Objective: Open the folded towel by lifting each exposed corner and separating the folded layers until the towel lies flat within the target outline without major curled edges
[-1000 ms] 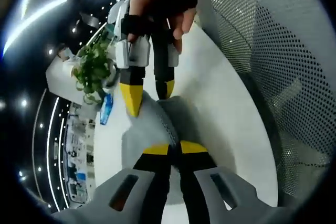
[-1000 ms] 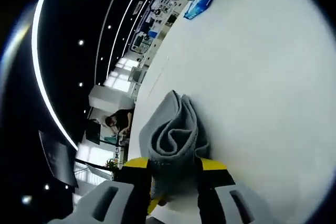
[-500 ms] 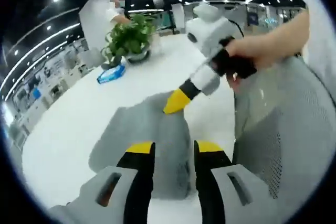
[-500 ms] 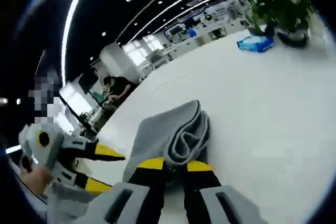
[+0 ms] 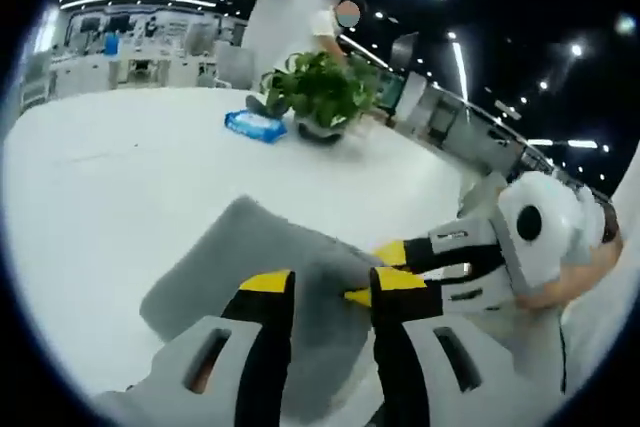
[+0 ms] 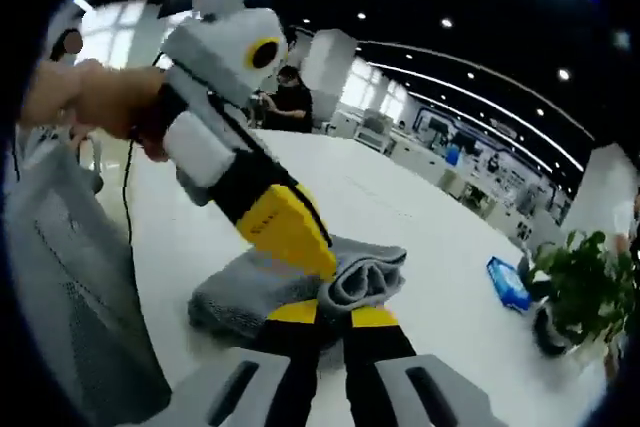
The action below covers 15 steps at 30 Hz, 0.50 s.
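The grey towel (image 5: 250,257) lies on the white desk (image 5: 120,157), folded and bunched, with the left tool (image 5: 323,287) and the right tool (image 6: 333,314) each clenched on its near edge, so I judge the opening is barely begun.

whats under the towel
The white table. The towel lies bunched on it, folds rolled at the right claw; any outline beneath is covered.
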Each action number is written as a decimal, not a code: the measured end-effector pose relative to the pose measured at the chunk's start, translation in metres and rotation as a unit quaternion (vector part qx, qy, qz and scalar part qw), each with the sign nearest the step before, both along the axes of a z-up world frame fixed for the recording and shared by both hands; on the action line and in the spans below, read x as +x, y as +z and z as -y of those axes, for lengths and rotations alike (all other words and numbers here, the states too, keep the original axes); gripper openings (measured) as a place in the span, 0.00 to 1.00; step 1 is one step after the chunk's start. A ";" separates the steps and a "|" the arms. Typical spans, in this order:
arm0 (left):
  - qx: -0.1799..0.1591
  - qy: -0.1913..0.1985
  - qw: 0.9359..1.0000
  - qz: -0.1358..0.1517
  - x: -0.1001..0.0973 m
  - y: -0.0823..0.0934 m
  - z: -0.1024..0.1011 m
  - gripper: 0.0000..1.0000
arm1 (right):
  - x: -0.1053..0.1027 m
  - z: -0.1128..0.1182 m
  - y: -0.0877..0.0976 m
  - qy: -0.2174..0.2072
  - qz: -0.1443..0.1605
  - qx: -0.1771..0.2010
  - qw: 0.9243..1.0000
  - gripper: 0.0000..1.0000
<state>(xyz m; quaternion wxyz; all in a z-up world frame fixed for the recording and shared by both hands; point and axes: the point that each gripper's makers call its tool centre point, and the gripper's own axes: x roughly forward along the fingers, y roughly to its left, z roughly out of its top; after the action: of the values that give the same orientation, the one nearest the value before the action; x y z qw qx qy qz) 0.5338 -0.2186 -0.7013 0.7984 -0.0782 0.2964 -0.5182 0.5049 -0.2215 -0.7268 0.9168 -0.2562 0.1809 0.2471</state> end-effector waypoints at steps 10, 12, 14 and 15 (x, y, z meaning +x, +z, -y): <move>0.038 0.025 0.994 -0.101 0.018 -0.002 -0.012 0.31 | -0.004 -0.023 0.002 0.098 0.079 -0.152 0.980 0.04; 0.064 0.020 0.990 -0.123 0.018 -0.008 -0.009 0.31 | -0.003 -0.024 0.001 0.109 0.086 -0.168 0.976 0.04; 0.091 0.007 0.988 -0.121 0.019 -0.014 -0.005 0.32 | -0.004 -0.026 0.001 0.125 0.097 -0.199 0.967 0.04; 0.122 0.001 0.986 -0.115 0.020 -0.019 -0.004 0.32 | -0.004 -0.026 0.000 0.128 0.100 -0.207 0.965 0.04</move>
<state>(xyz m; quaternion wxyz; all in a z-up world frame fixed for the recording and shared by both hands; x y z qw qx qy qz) 0.5541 -0.2143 -0.7203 0.7632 -0.0397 0.4469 -0.4650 0.5014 -0.1954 -0.7266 0.8177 -0.4852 0.1010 0.2929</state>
